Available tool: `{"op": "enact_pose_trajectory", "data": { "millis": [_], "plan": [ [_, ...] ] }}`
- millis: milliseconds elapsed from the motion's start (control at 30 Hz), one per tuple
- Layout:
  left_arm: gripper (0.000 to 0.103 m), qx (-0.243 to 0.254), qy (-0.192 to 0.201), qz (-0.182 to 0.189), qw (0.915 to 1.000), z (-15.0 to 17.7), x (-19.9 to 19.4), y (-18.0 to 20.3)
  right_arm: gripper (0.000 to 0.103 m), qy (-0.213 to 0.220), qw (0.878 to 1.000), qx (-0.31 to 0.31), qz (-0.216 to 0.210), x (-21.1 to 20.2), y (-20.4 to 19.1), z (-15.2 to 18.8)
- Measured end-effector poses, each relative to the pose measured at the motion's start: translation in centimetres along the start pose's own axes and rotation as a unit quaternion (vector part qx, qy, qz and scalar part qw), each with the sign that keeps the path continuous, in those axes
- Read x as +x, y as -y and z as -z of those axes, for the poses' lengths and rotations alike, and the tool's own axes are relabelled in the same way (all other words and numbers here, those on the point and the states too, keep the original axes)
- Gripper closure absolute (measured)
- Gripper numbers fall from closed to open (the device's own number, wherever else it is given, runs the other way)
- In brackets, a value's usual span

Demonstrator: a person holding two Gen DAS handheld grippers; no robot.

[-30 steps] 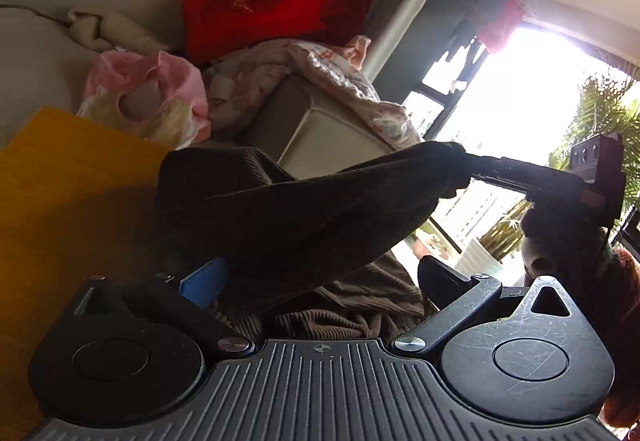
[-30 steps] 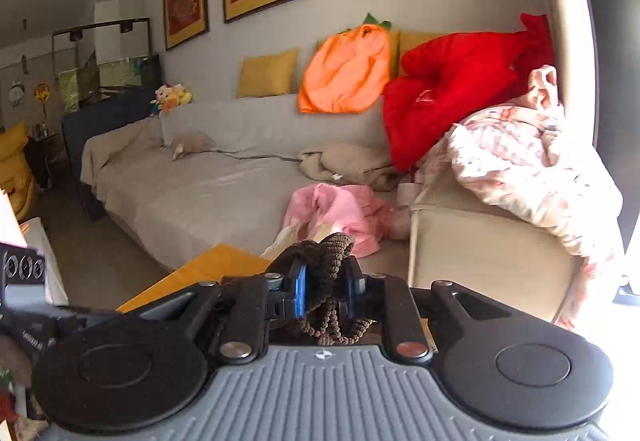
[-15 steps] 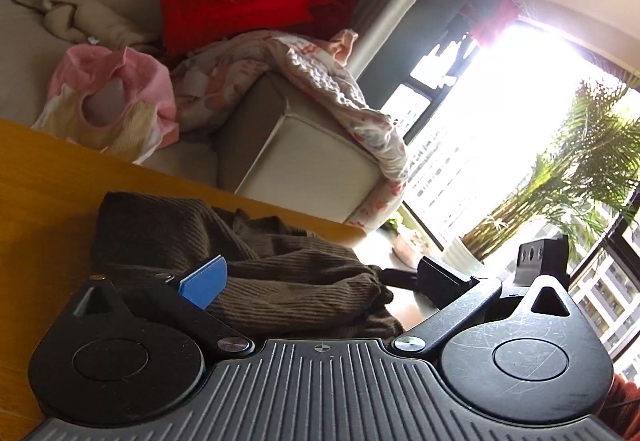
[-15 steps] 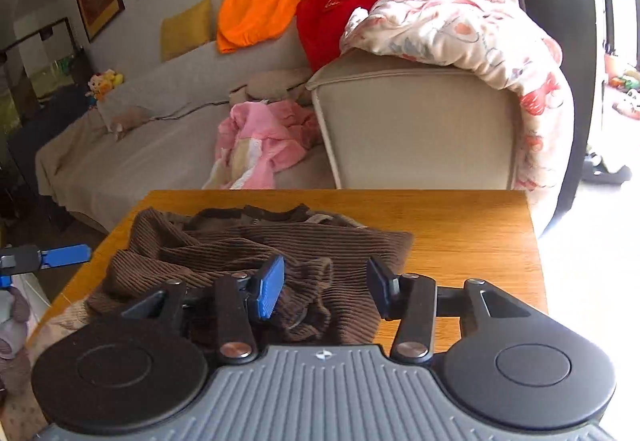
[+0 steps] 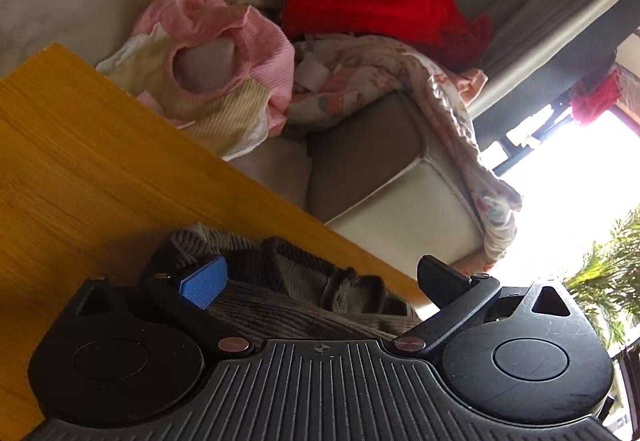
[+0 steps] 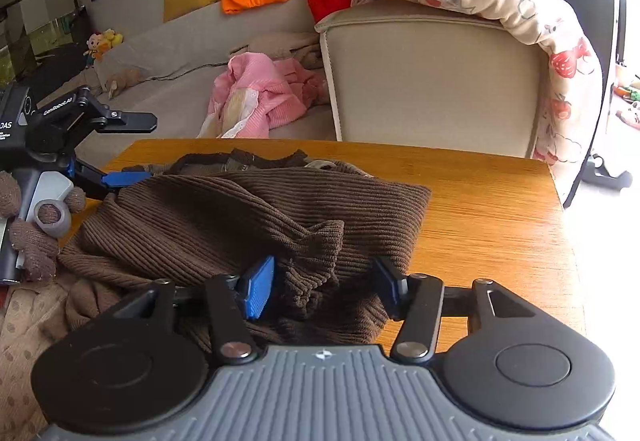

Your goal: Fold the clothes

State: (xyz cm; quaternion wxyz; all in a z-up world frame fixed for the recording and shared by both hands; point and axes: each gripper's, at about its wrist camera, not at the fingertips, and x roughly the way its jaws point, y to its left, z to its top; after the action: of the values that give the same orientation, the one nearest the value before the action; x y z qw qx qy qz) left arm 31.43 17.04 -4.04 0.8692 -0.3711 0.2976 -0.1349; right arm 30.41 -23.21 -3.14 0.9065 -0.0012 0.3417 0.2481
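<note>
Because the brown ribbed sweater (image 6: 256, 217) now lies bunched on the wooden worktop (image 6: 492, 201), filling the lower centre of the right wrist view, you have no reason to keep clamping it: your right tongs (image 6: 324, 287) have just been opening, and their blue pads stand apart on either side of a rumpled cuff or fold without pressing on it. That fold sits between the jaws only because the cloth was set down there, so it reads as released rather than held. Your left tongs (image 5: 320, 277) are spread wide too, hovering over the collar end of the garment at the lower middle of the left wrist view; one blue pad sits just beside the knit, the other jaw is clear of it, and nothing is gripped. In the right wrist view that same left tool shows at the left edge, held by your gloved hand (image 6: 36, 225). The sweater is crumpled with a sleeve heaped on top, so I judge it wants flattening before any fold. Other clothes wait on the sofa (image 6: 420, 81) beyond, among them a pink garment (image 5: 224, 69).
</note>
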Motion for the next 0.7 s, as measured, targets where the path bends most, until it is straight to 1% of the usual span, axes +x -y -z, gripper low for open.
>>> {"op": "enact_pose_trajectory", "data": {
  "millis": [67, 100, 133, 167, 200, 233, 267, 300, 367, 400, 433, 467, 533, 600, 700],
  "plan": [
    [0.000, 0.035, 0.012, 0.024, 0.9990, 0.0, -1.7, 1.6, 0.049, 0.029, 0.999, 0.011, 0.019, -1.1, 0.5, -0.9],
    [0.000, 0.054, 0.007, 0.049, 0.9973, 0.5, -2.4, 2.6, 0.046, 0.047, 0.999, 0.014, 0.023, -1.8, 0.5, -1.3],
    [0.000, 0.073, 0.003, 0.074, 0.9946, 0.9, -3.0, 3.7, 0.034, 0.062, 0.998, 0.019, 0.017, -2.5, 0.5, -1.8],
    [0.000, 0.090, -0.004, 0.096, 0.9913, 1.3, -3.5, 4.6, 0.027, 0.071, 0.997, 0.026, 0.001, -3.0, 0.5, -2.2],
    [0.000, 0.106, -0.015, 0.107, 0.9885, 2.0, -3.5, 5.2, 0.012, 0.075, 0.996, 0.033, -0.020, -3.2, 0.2, -2.4],
    [0.000, 0.125, -0.029, 0.104, 0.9863, 3.0, -3.1, 5.8, 0.003, 0.076, 0.996, 0.038, -0.042, -3.2, -0.1, -2.6],
    [0.000, 0.141, -0.042, 0.096, 0.9845, 4.0, -2.7, 6.2, 0.001, 0.072, 0.995, 0.039, -0.062, -2.9, -0.7, -2.6],
    [0.000, 0.148, -0.051, 0.075, 0.9848, 4.7, -2.1, 6.1, 0.001, 0.064, 0.994, 0.037, -0.078, -2.5, -1.4, -2.6],
    [0.000, 0.162, -0.070, 0.033, 0.9837, 6.1, -0.8, 5.8, 0.000, 0.046, 0.995, 0.027, -0.089, -1.0, -2.8, -2.3],
    [0.000, 0.165, -0.077, 0.016, 0.9831, 6.7, -0.2, 5.6, 0.000, 0.033, 0.996, 0.024, -0.083, -0.1, -3.4, -2.0],
    [0.000, 0.156, -0.079, 0.013, 0.9846, 6.9, 0.1, 5.0, 0.000, 0.017, 0.997, 0.028, -0.073, 0.9, -3.6, -1.7],
    [0.000, 0.150, -0.076, 0.018, 0.9856, 7.0, 0.1, 4.6, 0.000, 0.000, 0.997, 0.035, -0.064, 1.9, -3.7, -1.4],
    [0.000, 0.142, -0.076, 0.029, 0.9866, 6.9, 0.0, 4.0, 0.000, -0.010, 0.997, 0.043, -0.061, 2.9, -3.6, -0.8],
    [0.000, 0.134, -0.076, 0.038, 0.9873, 6.8, 0.0, 3.5, 0.000, -0.018, 0.998, 0.029, -0.057, 3.1, -3.9, -0.7],
    [0.000, 0.124, -0.086, 0.042, 0.9877, 6.4, 0.1, 3.3, 0.000, -0.030, 0.999, 0.007, -0.043, 3.3, -4.6, -0.7]
  ]
}}
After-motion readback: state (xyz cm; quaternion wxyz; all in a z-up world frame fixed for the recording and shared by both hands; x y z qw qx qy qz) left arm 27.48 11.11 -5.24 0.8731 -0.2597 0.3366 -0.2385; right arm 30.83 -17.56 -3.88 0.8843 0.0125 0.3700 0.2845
